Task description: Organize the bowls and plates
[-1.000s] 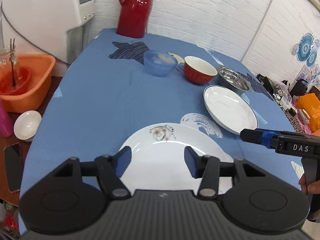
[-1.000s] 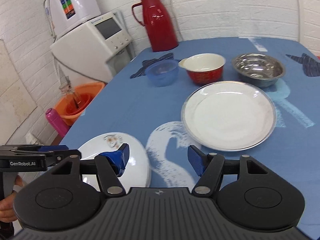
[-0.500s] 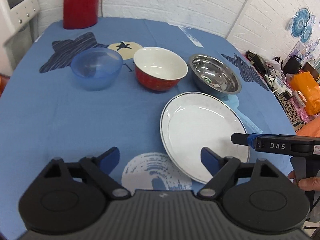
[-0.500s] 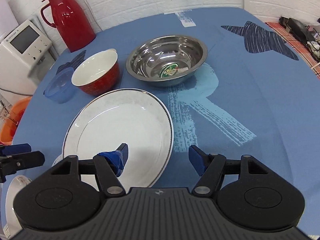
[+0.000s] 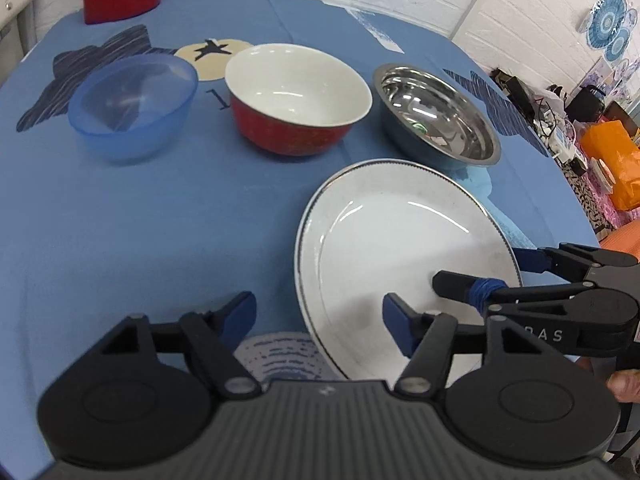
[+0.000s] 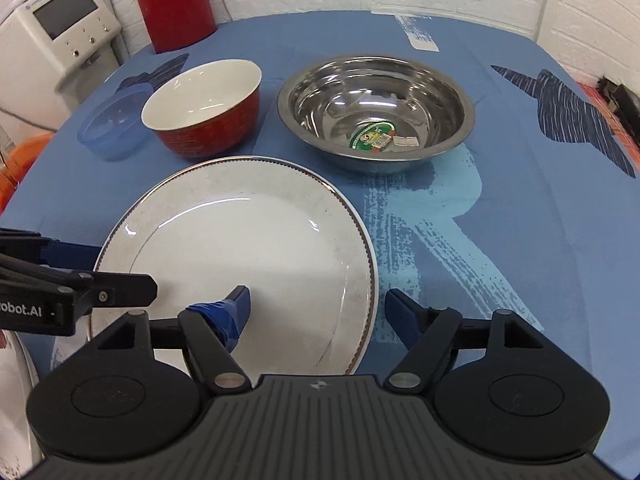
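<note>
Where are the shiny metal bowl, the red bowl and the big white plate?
metal bowl (image 6: 376, 108), right wrist view, on its inside wall.
red bowl (image 6: 204, 96), right wrist view, on its white inside.
white plate (image 5: 400, 240), left wrist view, on its flat middle.

Red bowl (image 5: 298, 100), blue bowl (image 5: 132, 106), white plate (image 6: 240, 252)

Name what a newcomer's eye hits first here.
The big white plate at the near edge of the blue tablecloth, with both open grippers, left gripper and right gripper, straddling its rim. Behind it runs a row: blue bowl, red bowl, steel bowl.
</note>
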The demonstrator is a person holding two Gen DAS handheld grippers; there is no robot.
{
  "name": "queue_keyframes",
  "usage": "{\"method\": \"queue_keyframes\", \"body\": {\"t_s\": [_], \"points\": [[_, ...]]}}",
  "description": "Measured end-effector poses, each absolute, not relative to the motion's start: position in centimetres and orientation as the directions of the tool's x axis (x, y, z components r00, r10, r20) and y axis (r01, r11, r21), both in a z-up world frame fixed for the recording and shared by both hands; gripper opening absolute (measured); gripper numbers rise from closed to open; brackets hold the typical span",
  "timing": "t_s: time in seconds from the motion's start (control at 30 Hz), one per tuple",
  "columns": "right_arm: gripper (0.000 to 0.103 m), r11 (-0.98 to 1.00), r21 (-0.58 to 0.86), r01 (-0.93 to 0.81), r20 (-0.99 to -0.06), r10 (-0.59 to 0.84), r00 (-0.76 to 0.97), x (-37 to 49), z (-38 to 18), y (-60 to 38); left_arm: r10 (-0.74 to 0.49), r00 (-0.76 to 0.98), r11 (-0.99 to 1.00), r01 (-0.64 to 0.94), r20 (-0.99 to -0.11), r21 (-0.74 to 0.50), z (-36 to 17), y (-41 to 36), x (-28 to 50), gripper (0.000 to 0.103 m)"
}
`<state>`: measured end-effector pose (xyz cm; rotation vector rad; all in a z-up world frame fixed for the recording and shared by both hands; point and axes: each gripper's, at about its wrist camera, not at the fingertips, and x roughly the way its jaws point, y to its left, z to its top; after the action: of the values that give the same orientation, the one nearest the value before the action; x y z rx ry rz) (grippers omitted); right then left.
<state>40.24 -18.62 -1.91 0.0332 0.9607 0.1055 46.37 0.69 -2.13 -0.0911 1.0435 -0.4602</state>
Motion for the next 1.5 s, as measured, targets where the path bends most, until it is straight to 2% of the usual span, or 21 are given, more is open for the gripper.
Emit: {"method": "queue_keyframes", "body": {"t_s": [0.13,0.23,0.27,0.3,0.4,0.47,0.67,0.9,1.07,1.23,1.5], "points": [[0.062,0.993,0.08,-0.083,-0.812,0.114,0.573,39.9,-2.0,-18.2,-0.399,0.43,0.905,0.327,-0.81,-0.272,-2.2,0.5,46.0,0.056],[0.059,0.991,0.078,-0.107,-0.794,0.127,0.595,39.4,-2.1,-18.0,-0.387,0.441,0.91,0.325,-0.81,-0.258,-2.2,0.4,45.9,0.051],[0.055,0.991,0.076,-0.113,-0.786,0.129,0.604,39.2,-2.1,-18.1,-0.374,0.451,0.914,0.329,-0.81,-0.238,-2.1,0.4,45.7,0.031],[0.049,0.99,0.077,-0.12,-0.779,0.135,0.612,39.0,-2.1,-18.4,-0.366,0.459,0.915,0.337,-0.81,-0.222,-2.1,0.2,45.5,0.018],[0.032,0.992,0.089,-0.094,-0.765,0.128,0.632,38.7,-2.0,-19.2,-0.388,0.443,0.914,0.296,-0.808,-0.276,-2.2,0.5,45.7,0.011],[0.031,0.992,0.105,-0.074,-0.767,0.128,0.629,38.4,-1.9,-19.2,-0.389,0.438,0.917,0.27,-0.81,-0.294,-2.1,0.7,45.5,0.007],[0.033,0.98,0.193,-0.049,-0.76,0.181,0.624,36.6,-1.6,-18.9,-0.37,0.46,0.924,0.272,-0.807,-0.268,-1.0,1.4,43.9,0.007],[0.037,0.982,0.176,-0.075,-0.73,0.181,0.659,34.4,-0.1,-17.9,-0.347,0.517,0.93,0.294,-0.782,-0.219,0.9,1.6,41.6,0.007],[0.038,0.973,0.219,-0.077,-0.694,0.211,0.688,32.3,1.0,-17.3,-0.346,0.558,0.932,0.297,-0.755,-0.207,2.5,2.8,38.9,0.007],[0.039,0.96,0.244,-0.137,-0.668,0.269,0.694,30.1,2.0,-14.7,-0.323,0.602,0.944,0.264,-0.73,-0.201,4.0,6.3,35.0,0.007],[0.041,0.923,0.254,-0.288,-0.648,0.384,0.658,27.1,2.1,-7.0,-0.214,0.647,0.977,0.138,-0.731,-0.164,3.8,14.2,28.6,0.007]]}}
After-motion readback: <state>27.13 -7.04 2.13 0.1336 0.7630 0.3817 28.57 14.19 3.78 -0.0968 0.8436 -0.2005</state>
